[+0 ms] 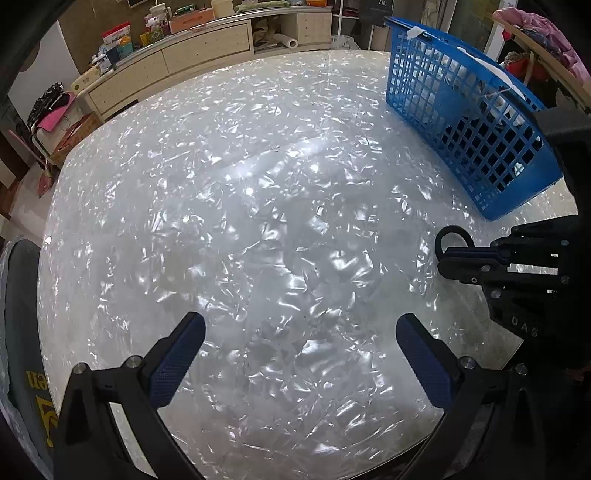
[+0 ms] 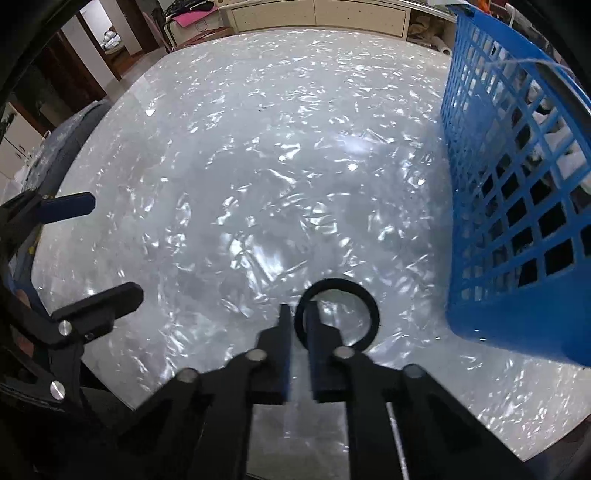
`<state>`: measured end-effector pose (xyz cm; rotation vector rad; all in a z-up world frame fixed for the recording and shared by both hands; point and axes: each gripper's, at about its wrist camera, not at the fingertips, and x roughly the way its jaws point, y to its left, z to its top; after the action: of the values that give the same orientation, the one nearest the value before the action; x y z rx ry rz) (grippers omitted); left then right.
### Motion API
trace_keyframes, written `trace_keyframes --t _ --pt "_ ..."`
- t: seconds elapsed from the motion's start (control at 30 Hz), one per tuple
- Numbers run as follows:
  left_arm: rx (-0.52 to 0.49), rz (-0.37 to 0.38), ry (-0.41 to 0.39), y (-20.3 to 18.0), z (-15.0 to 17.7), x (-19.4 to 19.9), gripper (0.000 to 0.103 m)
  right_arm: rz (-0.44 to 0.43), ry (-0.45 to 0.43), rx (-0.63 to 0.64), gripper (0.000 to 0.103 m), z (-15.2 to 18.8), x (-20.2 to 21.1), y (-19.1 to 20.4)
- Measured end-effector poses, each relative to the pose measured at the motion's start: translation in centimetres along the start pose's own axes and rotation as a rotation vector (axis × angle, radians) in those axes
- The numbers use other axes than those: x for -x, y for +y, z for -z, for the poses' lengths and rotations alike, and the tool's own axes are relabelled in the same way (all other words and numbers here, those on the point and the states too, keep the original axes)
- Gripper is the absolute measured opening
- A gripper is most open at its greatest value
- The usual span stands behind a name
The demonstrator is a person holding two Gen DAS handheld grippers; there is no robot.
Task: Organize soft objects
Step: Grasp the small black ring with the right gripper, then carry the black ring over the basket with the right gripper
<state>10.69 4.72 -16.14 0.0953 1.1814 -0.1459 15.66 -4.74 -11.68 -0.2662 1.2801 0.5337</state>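
A black hair-tie ring (image 2: pixel 364 301) is pinched between the fingers of my right gripper (image 2: pixel 298 314), low over the pearly white table (image 2: pixel 258 166). In the left wrist view the same ring (image 1: pixel 452 233) sticks out of the right gripper (image 1: pixel 448 258) at the right edge. My left gripper (image 1: pixel 299 332) is open and empty above the table; it also shows in the right wrist view (image 2: pixel 110 247). A blue plastic basket (image 1: pixel 472 110) holding white and dark soft items stands at the table's far right, right of the ring (image 2: pixel 517 206).
A cream cabinet (image 1: pixel 177 62) cluttered with boxes runs behind the table. A chair with pink cloth (image 1: pixel 48 114) stands at the left, and pink clothes hang at the top right (image 1: pixel 546 33).
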Motion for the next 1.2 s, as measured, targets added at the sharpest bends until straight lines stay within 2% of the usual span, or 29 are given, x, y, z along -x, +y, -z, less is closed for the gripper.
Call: trace_keyframes --t 0.13,0.27,0.57,0.73,1.0,1.2 --pt "-0.001 -0.002 -0.012 -0.3 0.3 0.8 0.103 -0.004 0.011 0.003 0.004 0.4 0.2 -0.1" --pt "-0.004 -0.008 -0.038 -0.7 0.4 2.4 0.103 -0.004 -0.022 0.006 0.004 0.9 2.3 0.0" --pt "0.006 0.004 -0.147 -2.1 0.3 8.4 0.103 -0.004 -0.165 0.053 0.004 2.2 9.5 1.5" --pt "-0.026 -0.005 -0.223 -3.9 -0.2 11.9 0.103 0.007 -0.252 0.053 0.004 2.9 13.7 1.3" --pt "-0.055 -0.006 -0.318 -6.9 -2.9 15.5 0.103 0.035 -0.365 0.031 0.004 3.0 18.9 -1.3" --pt "-0.118 0.004 -0.364 -9.5 -5.8 16.3 0.103 0.067 -0.411 -0.003 0.004 2.2 20.0 -3.7"
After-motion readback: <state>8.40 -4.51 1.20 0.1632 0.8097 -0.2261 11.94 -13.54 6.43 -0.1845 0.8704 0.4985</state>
